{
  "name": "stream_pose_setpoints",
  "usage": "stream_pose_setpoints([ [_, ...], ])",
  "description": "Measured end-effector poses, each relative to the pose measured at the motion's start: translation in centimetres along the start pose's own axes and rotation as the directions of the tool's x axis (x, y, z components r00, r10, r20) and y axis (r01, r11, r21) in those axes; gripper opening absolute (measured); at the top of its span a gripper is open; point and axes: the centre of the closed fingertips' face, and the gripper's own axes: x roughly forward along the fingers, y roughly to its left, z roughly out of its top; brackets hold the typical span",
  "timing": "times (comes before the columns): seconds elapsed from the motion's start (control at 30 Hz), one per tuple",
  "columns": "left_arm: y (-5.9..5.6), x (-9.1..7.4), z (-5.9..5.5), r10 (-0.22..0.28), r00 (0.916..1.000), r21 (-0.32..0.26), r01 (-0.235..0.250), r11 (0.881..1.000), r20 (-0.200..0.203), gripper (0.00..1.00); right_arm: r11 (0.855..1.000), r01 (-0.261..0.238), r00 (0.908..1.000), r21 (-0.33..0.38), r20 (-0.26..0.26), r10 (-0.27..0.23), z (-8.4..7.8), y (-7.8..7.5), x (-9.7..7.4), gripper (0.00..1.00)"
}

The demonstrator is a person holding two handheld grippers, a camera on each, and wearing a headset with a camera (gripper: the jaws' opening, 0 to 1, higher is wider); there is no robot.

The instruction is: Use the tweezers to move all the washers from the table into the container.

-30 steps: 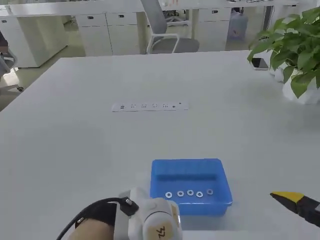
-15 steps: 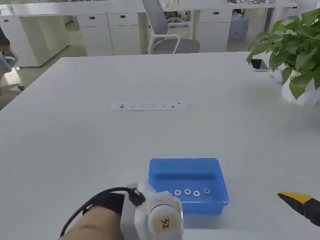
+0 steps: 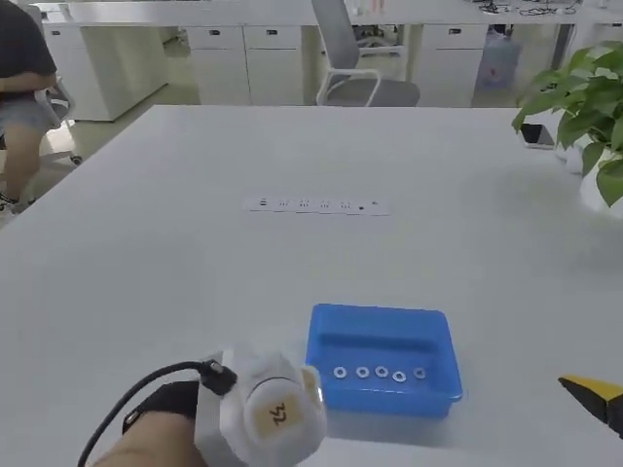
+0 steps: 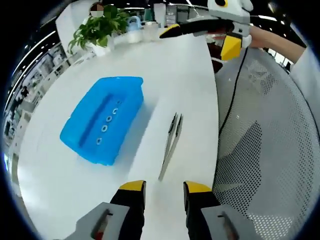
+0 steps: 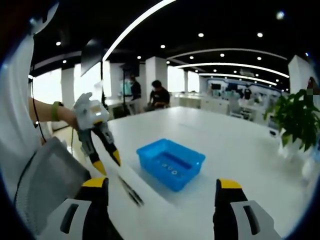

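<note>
Both tools are idle. The left gripper (image 4: 164,192) has its jaws a modest way apart with nothing between them. The right gripper (image 5: 161,187) is spread wide and likewise carries nothing.

The tweezers (image 4: 171,145) lie flat on the table (image 3: 292,282) just beside the blue container (image 3: 384,397), on its side nearest you and roughly parallel to its long wall. They touch neither the container nor either gripper.

Five washers (image 3: 380,373) sit in a row on the container's floor. No others can be made out on the table around it, so the job looks close to finished, if not already done.

If you need the tweezers again, expect a thin, light, springy strip of metal that slides easily on this smooth top. Come down on the middle of the two arms, closer to the joined end, so a squeeze closes the tips instead of tipping the tool over. The joined end seems to be the one nearer your left gripper, though the fisheye leaves that uncertain. Clamp gently, because too much force pins the tips shut and leaves no travel to pinch with.

The washers are small, flat, hard rings. They are slippery against steel tips and apt to flick away. Take one across its rim, or through the hole, and lift it slowly.
</note>
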Motion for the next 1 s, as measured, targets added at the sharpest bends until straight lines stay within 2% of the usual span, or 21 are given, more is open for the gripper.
stream_pose_setpoints([
  [0.03,0.1,-0.7,0.1,0.022,0.9989,-0.048,-0.02,0.999,0.042,0.34,1.0,0.003,1.0,0.003,-0.001,-0.003,0.0,-0.1,0.1,0.88],
  [0.1,0.3,-1.6,0.3,0.056,0.9934,-0.097,-0.046,0.994,0.101,0.43,1.0,0.003,1.0,0.01,-0.001,-0.003,0.0,-0.1,0.2,0.9],
  [0.17,0.7,-2.7,0.8,0.103,0.9796,-0.168,-0.074,0.983,0.173,0.49,1.0,0.007,1.0,0.008,0.006,-0.007,0.2,-0.1,0.2,0.92],
  [0.2,0.9,-3.5,1.5,0.133,0.961,-0.206,-0.083,0.975,0.242,0.51,1.0,0.009,0.9999,0.006,0.009,-0.009,0.3,-0.1,0.2,0.93],
  [0.27,1.1,-4.6,2.6,0.172,0.9248,-0.279,-0.075,0.957,0.339,0.57,1.0,-0.001,1.0,0.002,0.01,0.001,0.4,0.1,0.2,0.98],
  [0.3,1.4,-5.3,3.2,0.21,0.8959,-0.329,-0.076,0.941,0.392,0.6,1.0,-0.01,0.9999,0.008,-0.004,0.01,0.2,0.3,0.2,0.99],
  [0.37,1.5,-6.5,4.0,0.256,0.847,-0.358,-0.085,0.93,0.466,0.68,1.0,-0.012,0.9999,0.006,0.004,0.012,0.4,0.4,0.2,0.99],
  [0.4,1.7,-6.9,4.2,0.281,0.8323,-0.369,-0.101,0.924,0.478,0.71,1.0,-0.011,0.9999,0.006,0.011,0.011,0.5,0.4,0.2,0.99],
  [0.43,1.8,-7.3,4.4,0.312,0.8117,-0.371,-0.128,0.92,0.494,0.76,1.0,-0.006,0.9997,0.008,0.023,0.006,0.7,0.3,0.2,0.99],
  [0.47,1.8,-7.6,4.5,0.332,0.8008,-0.375,-0.146,0.915,0.499,0.8,1.0,-0.003,0.9995,0.012,0.032,0.003,0.9,0.2,0.1,0.99],
  [0.53,1.8,-8.4,5.2,0.376,0.7569,-0.391,-0.173,0.904,0.534,0.88,1.0,0.01,0.9982,0.023,0.06,-0.011,1.5,0.0,-0.2,0.99],
  [0.57,1.8,-8.7,5.5,0.396,0.7352,-0.413,-0.172,0.894,0.55,0.92,1.0,0.018,0.9972,0.025,0.072,-0.02,1.7,-0.1,-0.3,0.99],
  [0.6,1.8,-9.0,5.7,0.406,0.7175,-0.429,-0.164,0.888,0.566,0.94,0.999,0.024,0.9961,0.028,0.084,-0.026,1.9,-0.2,-0.4,0.99],
  [0.63,1.9,-9.5,5.9,0.43,0.6953,-0.445,-0.175,0.878,0.576,0.97,0.999,0.024,0.9941,0.034,0.105,-0.028,2.3,-0.2,-0.5,0.99],
  [0.7,2.1,-10.0,5.9,0.467,0.6659,-0.466,-0.198,0.863,0.582,0.99,0.998,0.034,0.9903,0.045,0.133,-0.04,2.7,-0.4,-0.7,0.99],
  [0.73,2.2,-10.3,6.0,0.479,0.6542,-0.479,-0.199,0.855,0.585,0.99,0.998,0.045,0.9886,0.042,0.142,-0.051,2.8,-0.6,-0.8,0.99],
  [0.83,2.3,-11.2,6.4,0.505,0.6048,-0.511,-0.182,0.84,0.615,0.99,0.996,0.078,0.983,0.045,0.163,-0.084,3.3,-1.2,-1.1,0.99],
  [0.87,2.5,-11.7,6.6,0.517,0.5742,-0.522,-0.175,0.835,0.635,0.99,0.994,0.091,0.9812,0.053,0.166,-0.099,3.4,-1.4,-1.3,0.99],
  [0.9,2.6,-12.1,6.7,0.528,0.5549,-0.53,-0.176,0.83,0.643,0.99,0.994,0.093,0.98,0.059,0.171,-0.102,3.6,-1.4,-1.4,0.99],
  [0.93,2.6,-12.5,6.9,0.533,0.5302,-0.538,-0.162,0.827,0.66,0.99,0.993,0.101,0.9779,0.067,0.177,-0.112,3.8,-1.5,-1.6,0.99],
  [1.0,2.6,-12.9,7.2,0.537,0.4982,-0.546,-0.145,0.825,0.68,0.99,0.991,0.113,0.9755,0.074,0.181,-0.125,4.0,-1.4,-2.0,0.99],
])
